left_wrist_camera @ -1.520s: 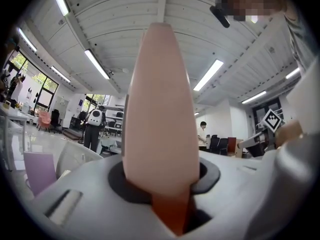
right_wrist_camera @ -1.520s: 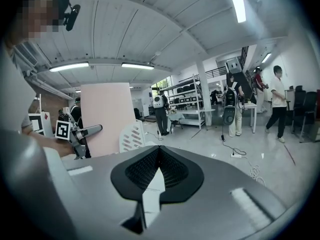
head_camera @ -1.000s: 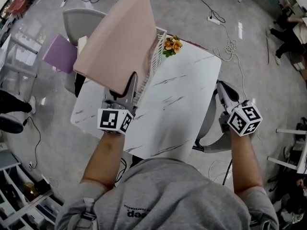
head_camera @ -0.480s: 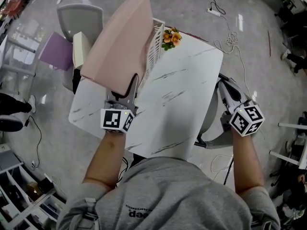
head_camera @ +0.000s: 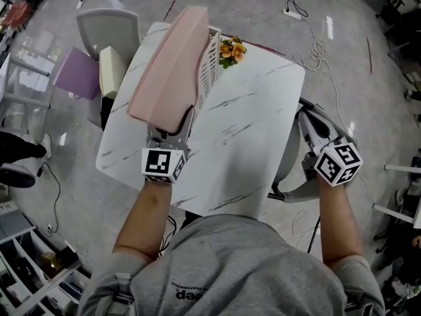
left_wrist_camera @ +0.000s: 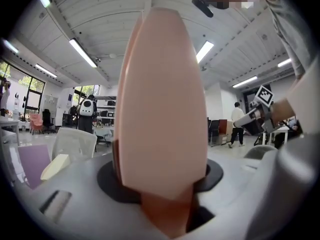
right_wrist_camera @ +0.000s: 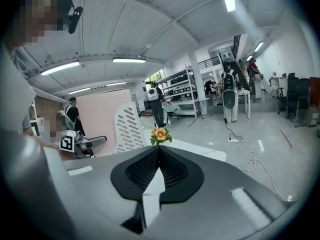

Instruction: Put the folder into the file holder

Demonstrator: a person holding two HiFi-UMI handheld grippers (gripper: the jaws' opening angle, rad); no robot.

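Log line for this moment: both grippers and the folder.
left gripper: jaws just opening, pink folder between them | pink folder tilted against white file holder | right gripper: shut, empty

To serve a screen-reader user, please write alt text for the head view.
The left tool holds a pink folder against a white file holder on a marble table; its jaws have just been opening with the folder between them. The right tool hangs beside the table.

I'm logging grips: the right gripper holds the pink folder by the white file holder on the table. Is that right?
No: the left gripper holds the folder, though its jaws have just been opening around it; the left gripper view shows this. The right gripper is shut and empty. The rest stands: by the file holder, on the table.
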